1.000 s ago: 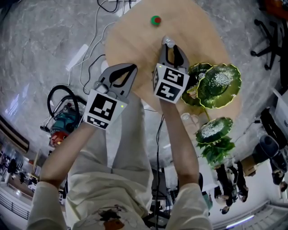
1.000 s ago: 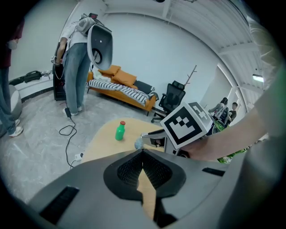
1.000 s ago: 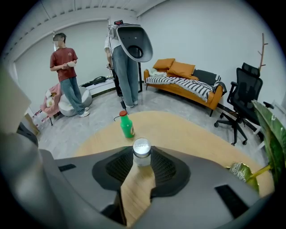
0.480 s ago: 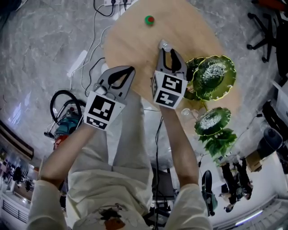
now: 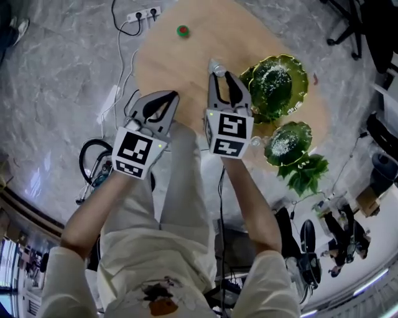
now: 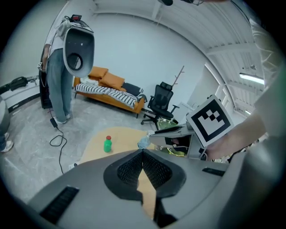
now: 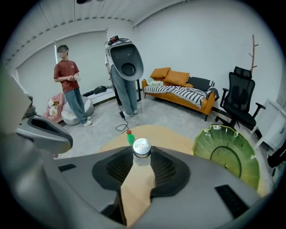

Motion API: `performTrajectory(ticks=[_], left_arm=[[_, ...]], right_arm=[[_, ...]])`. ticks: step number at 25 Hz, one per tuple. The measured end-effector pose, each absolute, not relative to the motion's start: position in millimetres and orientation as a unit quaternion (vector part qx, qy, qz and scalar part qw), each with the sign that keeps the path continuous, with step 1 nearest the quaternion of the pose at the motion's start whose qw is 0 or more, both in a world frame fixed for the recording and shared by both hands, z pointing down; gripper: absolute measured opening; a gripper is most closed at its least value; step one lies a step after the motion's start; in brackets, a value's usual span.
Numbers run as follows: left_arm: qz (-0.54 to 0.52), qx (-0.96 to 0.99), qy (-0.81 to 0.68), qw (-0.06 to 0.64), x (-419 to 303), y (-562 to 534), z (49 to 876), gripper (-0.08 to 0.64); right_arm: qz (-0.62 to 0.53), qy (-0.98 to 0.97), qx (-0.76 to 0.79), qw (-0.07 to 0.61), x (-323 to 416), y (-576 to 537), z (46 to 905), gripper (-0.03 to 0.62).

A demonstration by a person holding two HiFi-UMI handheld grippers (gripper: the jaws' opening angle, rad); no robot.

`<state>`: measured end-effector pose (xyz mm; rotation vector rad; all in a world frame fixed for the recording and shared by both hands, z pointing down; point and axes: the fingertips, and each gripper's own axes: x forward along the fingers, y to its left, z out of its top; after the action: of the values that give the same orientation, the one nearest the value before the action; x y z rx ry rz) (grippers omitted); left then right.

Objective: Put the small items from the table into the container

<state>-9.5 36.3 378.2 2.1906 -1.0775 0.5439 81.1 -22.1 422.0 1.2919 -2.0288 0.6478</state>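
Note:
A small clear bottle [image 5: 216, 65] with a silver cap [image 7: 142, 146] is held above the round wooden table [image 5: 168, 59], and my right gripper [image 5: 221, 78] is shut on it. The green leaf-shaped bowl [image 5: 273, 87] stands just right of that gripper and shows large in the right gripper view [image 7: 230, 154]. Farther off on the table stands a small green bottle with a red cap [image 5: 182, 30], also in the left gripper view [image 6: 107, 144]. My left gripper [image 5: 153, 107] hovers off the table's near-left edge, shut and empty, its jaws touching [image 6: 143, 154].
A second green leaf dish [image 5: 285, 143] and plant leaves [image 5: 308, 174] sit lower right of the bowl. A power strip [image 5: 143, 13] and cables [image 5: 121, 74] lie on the floor left of the table. A person [image 7: 71, 89], a sofa [image 7: 183, 91] and an office chair [image 7: 241, 100] stand beyond.
Both grippers have risen, the right one carrying the clear bottle up off the table. The green bowl now lies closer beside the right gripper in the head view.

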Motion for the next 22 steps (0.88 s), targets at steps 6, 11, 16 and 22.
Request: performTrajectory(ticks=[6, 11, 16, 22], left_arm=[[0.215, 0.852, -0.375, 0.293, 6, 34, 353, 0.009], [0.223, 0.866, -0.35, 0.278, 20, 38, 341, 0.009], [0.225, 0.874, -0.332, 0.274, 37, 46, 333, 0.009], [0.228, 0.881, -0.318, 0.267, 52, 51, 327, 0.009]], right_arm=[[0.246, -0.763, 0.515, 0.303, 108, -12, 389, 0.123], [0.253, -0.742, 0.55, 0.288, 138, -6, 366, 0.123], [0.263, -0.714, 0.585, 0.282, 170, 0, 351, 0.123], [0.275, -0.695, 0.612, 0.259, 206, 6, 324, 0.123]])
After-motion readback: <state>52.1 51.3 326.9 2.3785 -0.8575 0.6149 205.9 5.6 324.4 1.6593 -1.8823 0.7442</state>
